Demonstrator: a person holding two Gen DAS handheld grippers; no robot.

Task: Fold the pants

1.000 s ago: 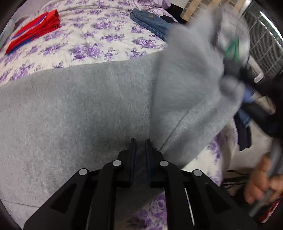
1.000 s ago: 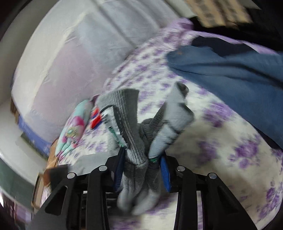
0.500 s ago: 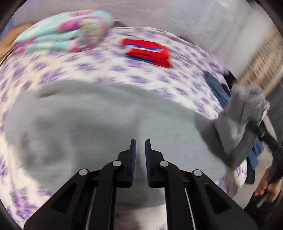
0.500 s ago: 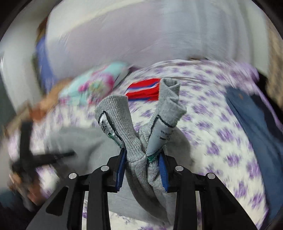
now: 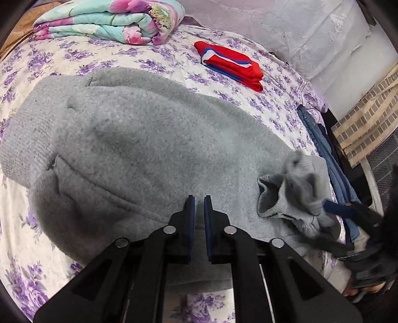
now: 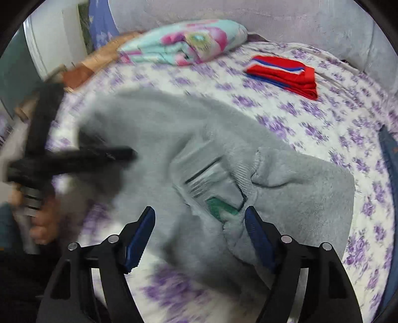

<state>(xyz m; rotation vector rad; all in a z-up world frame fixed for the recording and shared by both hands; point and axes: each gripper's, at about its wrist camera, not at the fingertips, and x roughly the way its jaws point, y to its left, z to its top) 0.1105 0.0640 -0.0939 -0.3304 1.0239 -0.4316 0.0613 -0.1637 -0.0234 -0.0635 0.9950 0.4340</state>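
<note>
On bedsheet (image 5: 74,59), grey pants (image 5: 139,149), green label (image 6: 221,207) only right view.

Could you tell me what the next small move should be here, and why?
Probably lift the right tool clear. Its jaws stand wide open above the cuff end of the grey pants, which lies bunched on the fabric, so the fold looks laid. The left tool, nearly closed, could then smooth it.

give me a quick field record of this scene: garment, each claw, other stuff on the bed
garment: grey pants spread on the floral bed, cuff end bunched on top
left claw: shut, empty, over the pants
right claw: open, above the cuffs
other items: folded red garment, rolled floral blanket, blue jeans
</note>
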